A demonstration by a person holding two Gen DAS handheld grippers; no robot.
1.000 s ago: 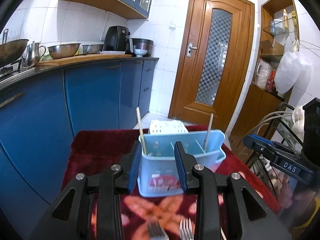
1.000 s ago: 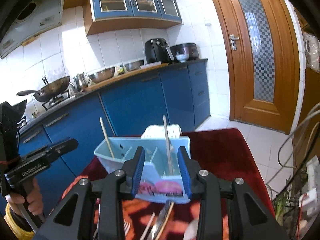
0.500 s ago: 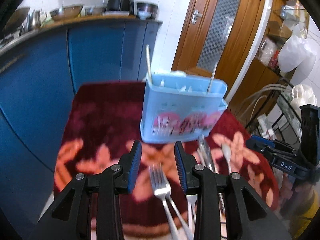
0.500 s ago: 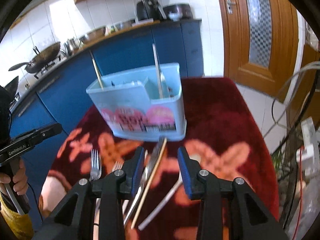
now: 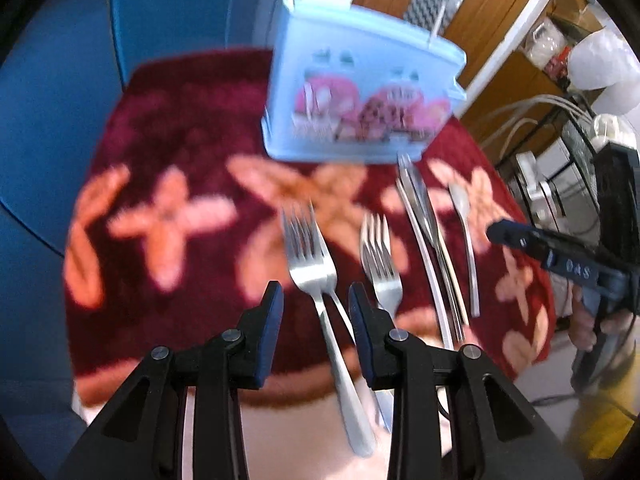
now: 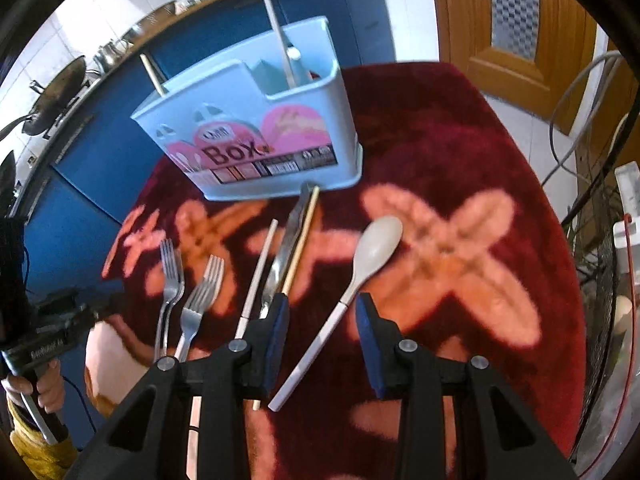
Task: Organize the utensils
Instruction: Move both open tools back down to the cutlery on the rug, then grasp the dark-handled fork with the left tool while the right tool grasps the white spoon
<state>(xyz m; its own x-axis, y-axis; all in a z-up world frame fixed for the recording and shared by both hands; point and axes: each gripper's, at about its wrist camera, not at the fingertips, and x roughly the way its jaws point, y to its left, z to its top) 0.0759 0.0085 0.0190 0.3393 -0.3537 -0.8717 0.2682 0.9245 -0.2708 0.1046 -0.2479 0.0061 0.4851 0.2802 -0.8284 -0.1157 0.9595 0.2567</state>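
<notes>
Both pairs of fingers stood apart and held nothing. Between the left gripper (image 5: 316,300) fingers (image 5: 271,312) ran the neck of one fork (image 5: 310,264), whether touching I cannot tell; a second fork (image 5: 380,264) lay just beside the other finger, both handles running back toward the near edge of the table. The right gripper (image 6: 322,312) hovered above the handle of a pale spoon (image 6: 372,256), whose bowl pointed toward the far edge; its fingers (image 6: 280,320) were spread to either side of that handle, clear of it. Just left of that finger lay a knife (image 6: 286,256) with a wooden chopstick (image 6: 302,240) along it, and a white chopstick (image 6: 258,272) beside them, then the two forks. All rested on a dark red cloth with orange flowers (image 6: 452,240) that covered the table. Near the far edge stood a light blue utensil box (image 6: 256,136), upright, with two chopsticks rising from its compartments. Beyond it ran blue cabinets (image 6: 352,8) and a wooden door (image 6: 516,20).
</notes>
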